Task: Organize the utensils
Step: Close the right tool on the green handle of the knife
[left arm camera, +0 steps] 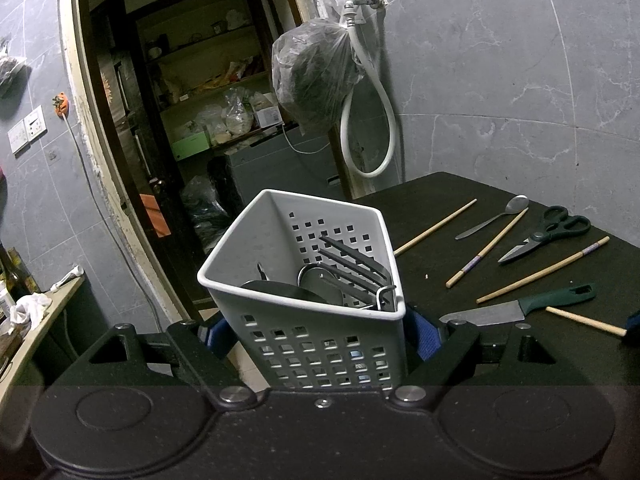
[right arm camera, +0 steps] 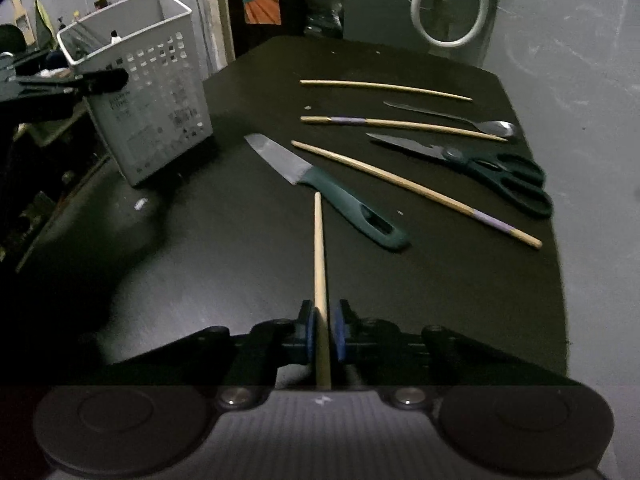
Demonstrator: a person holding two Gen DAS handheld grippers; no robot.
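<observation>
Step in hand: loading loose utensils into white perforated plastic basket (left arm camera: 320, 336) at left corner of dark bench (right arm camera: 240, 264). Left gripper (left arm camera: 320, 332), jaws clamped on basket's sides, basket steadied at bench edge; dark utensils already inside. Right gripper (right arm camera: 322, 332), jaws closed on plain wooden chopstick (right arm camera: 319, 248), tip pointing toward green-handled knife (right arm camera: 320, 188). Left on bench: three more chopsticks, metal spoon (right arm camera: 460, 118), dark-handled scissors (right arm camera: 476, 168). Next, likely: carry chopstick across to basket, tilt upright over rim, release.
</observation>
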